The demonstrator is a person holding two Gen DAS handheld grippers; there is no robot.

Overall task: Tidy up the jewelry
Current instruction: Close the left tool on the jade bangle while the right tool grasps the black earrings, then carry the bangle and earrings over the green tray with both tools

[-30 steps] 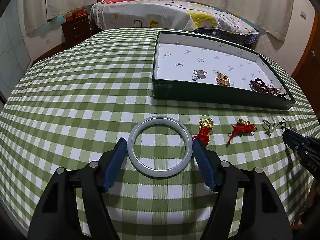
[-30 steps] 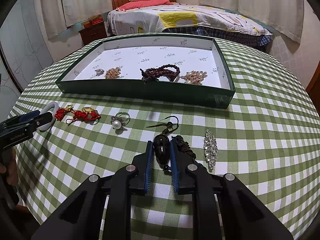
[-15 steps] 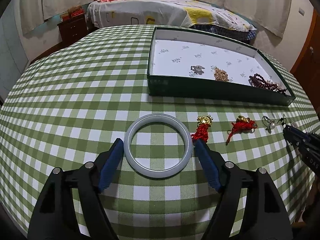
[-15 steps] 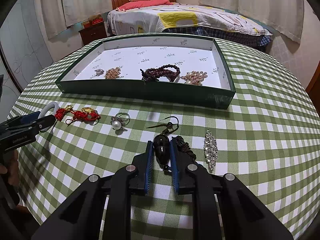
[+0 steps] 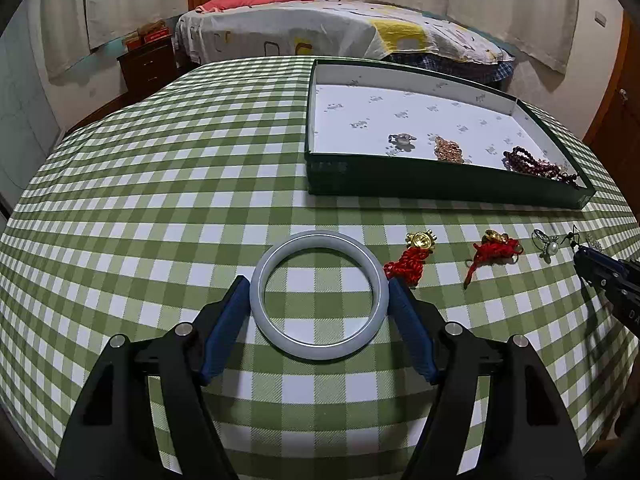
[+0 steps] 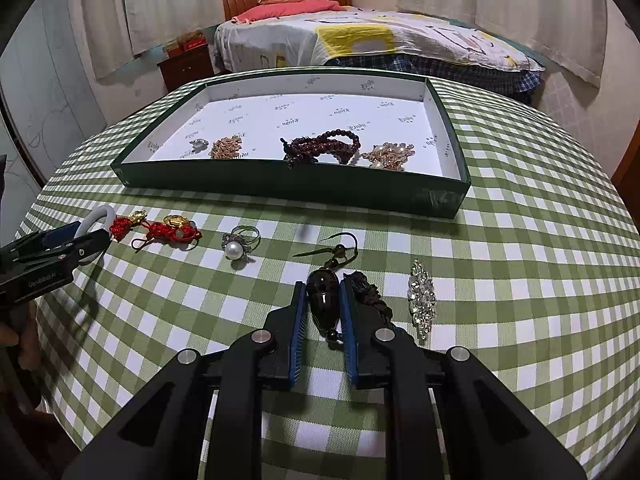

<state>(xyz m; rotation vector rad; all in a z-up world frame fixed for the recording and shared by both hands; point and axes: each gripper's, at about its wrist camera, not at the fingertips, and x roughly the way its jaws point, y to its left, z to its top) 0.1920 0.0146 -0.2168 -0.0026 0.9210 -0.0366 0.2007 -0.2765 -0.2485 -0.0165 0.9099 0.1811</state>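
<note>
A pale jade bangle [image 5: 319, 294] lies on the green checked tablecloth between the blue pads of my left gripper [image 5: 319, 286], which has closed onto its two sides. My right gripper [image 6: 323, 298] is shut on a dark brown pendant [image 6: 323, 303] with a cord, resting on the cloth. The green tray [image 6: 296, 190] with a white floor holds a small silver piece [image 6: 199, 143], a gold chain [image 6: 227, 147], dark red beads [image 6: 322, 146] and a gold-pearl piece [image 6: 387, 155]. In the left wrist view the tray [image 5: 440, 192] sits far right.
On the cloth in front of the tray lie two red-knot gold charms [image 6: 167, 229], a pearl ring [image 6: 239, 242] and a crystal brooch [image 6: 423, 298]. A bed [image 6: 360, 44] and nightstand [image 6: 185, 66] stand behind the table. The table edge curves close below both grippers.
The left gripper's pads have closed in from a small gap to touching the bangle's sides, and the view has risen slightly. The right gripper has stayed shut on the pendant.
</note>
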